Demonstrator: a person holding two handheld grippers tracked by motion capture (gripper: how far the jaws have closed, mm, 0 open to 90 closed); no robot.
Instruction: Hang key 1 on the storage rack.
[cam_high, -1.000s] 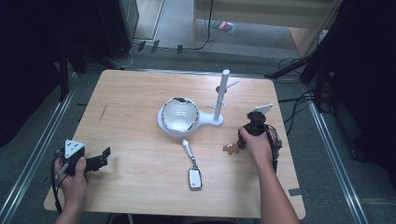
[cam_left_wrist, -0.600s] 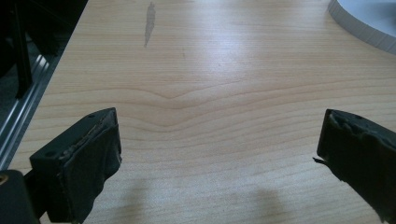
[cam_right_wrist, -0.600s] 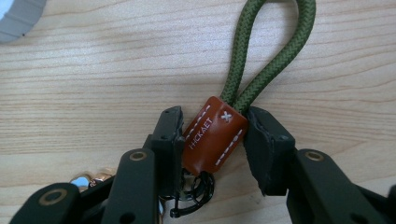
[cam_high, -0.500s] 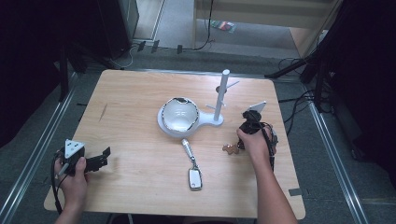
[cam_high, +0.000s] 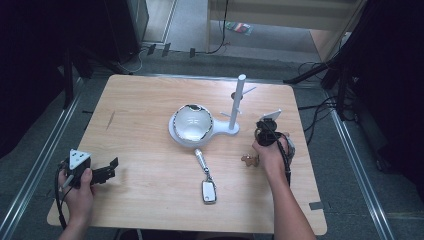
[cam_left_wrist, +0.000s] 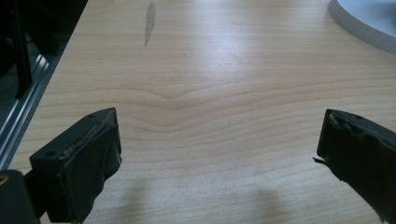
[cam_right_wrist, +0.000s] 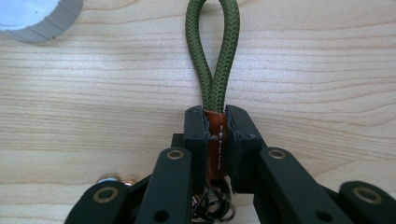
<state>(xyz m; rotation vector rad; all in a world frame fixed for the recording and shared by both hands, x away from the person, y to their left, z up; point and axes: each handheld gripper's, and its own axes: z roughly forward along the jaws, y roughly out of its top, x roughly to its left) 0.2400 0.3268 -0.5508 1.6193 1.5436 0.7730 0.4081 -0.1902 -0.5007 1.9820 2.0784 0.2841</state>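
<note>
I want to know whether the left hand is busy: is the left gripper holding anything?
No: the left gripper has its jaws wide apart over bare table, with nothing between them.

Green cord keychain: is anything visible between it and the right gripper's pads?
Nothing visible. The right gripper has just closed, and its pads press straight on the brown sleeve at the base of the green cord keychain, whose loop lies on the table.

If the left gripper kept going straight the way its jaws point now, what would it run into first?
Probably the white round base. The left gripper, jaws open with nothing between them, points across bare table, and that base sits ahead, off to the right. Depth is unclear, so it might pass just beside it.
</note>
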